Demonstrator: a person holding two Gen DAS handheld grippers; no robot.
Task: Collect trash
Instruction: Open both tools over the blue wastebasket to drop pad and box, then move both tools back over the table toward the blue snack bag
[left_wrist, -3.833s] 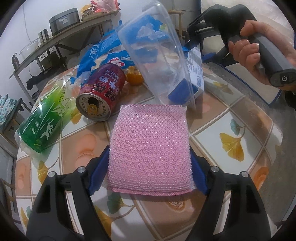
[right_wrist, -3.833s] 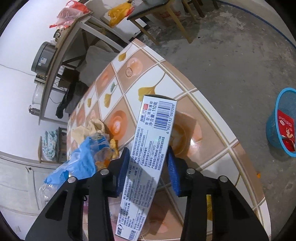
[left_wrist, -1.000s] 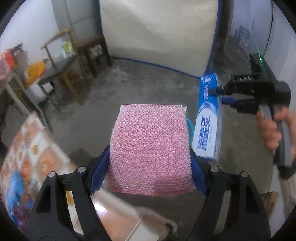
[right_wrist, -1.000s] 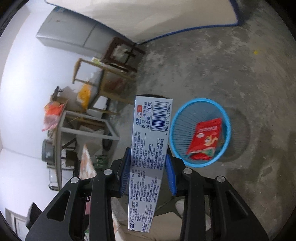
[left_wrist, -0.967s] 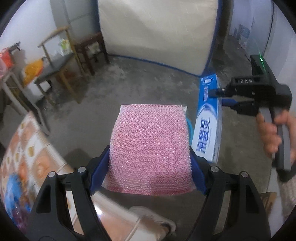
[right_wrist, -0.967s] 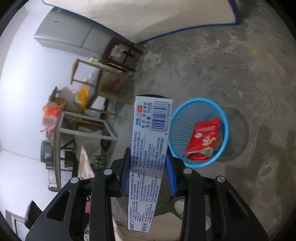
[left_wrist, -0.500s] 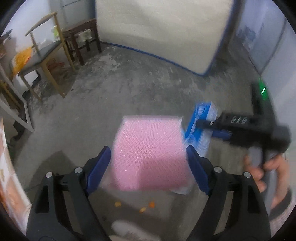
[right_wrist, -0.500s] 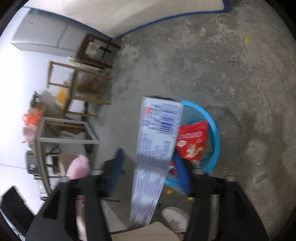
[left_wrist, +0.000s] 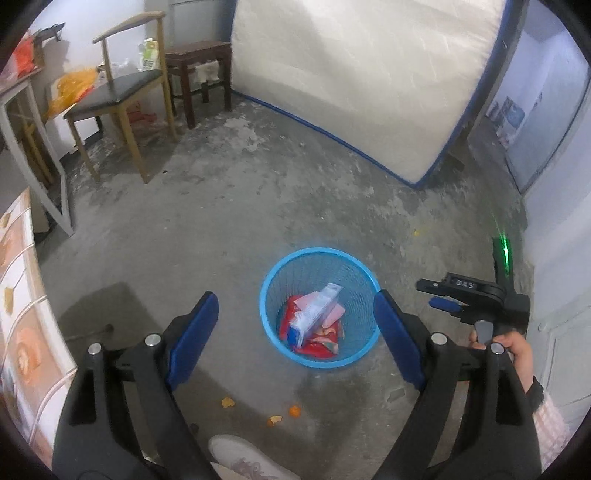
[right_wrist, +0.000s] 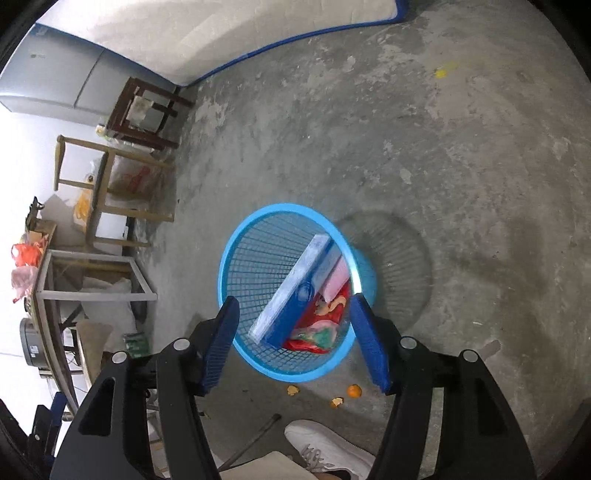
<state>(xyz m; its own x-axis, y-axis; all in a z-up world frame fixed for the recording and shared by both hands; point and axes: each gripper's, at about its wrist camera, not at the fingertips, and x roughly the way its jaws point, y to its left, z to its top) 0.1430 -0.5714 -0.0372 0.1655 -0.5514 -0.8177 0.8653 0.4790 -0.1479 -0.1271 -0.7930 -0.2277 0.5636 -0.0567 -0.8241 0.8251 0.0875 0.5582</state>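
Note:
A blue mesh trash basket (left_wrist: 275, 280) stands on the concrete floor; it also shows in the right wrist view (right_wrist: 243, 266). Inside lie the toothpaste box (left_wrist: 314, 314) (right_wrist: 291, 288), the pink sponge (left_wrist: 336, 314) (right_wrist: 336, 277) and a red wrapper (left_wrist: 317, 343) (right_wrist: 314, 332). My left gripper (left_wrist: 295, 332) is open and empty above the basket. My right gripper (right_wrist: 295, 339) is open and empty above the basket; it also shows at the right of the left wrist view (left_wrist: 439, 295).
Orange peel bits (left_wrist: 291, 410) (right_wrist: 352, 391) lie on the floor near the basket. A white shoe (left_wrist: 240, 454) (right_wrist: 325, 443) is at the bottom. The tiled table edge (left_wrist: 22, 325) is at left. Chairs (left_wrist: 122, 88) and a mattress (left_wrist: 369, 81) stand behind.
Both grippers have opened over the basket. The pink sponge and the toothpaste box have dropped into it.

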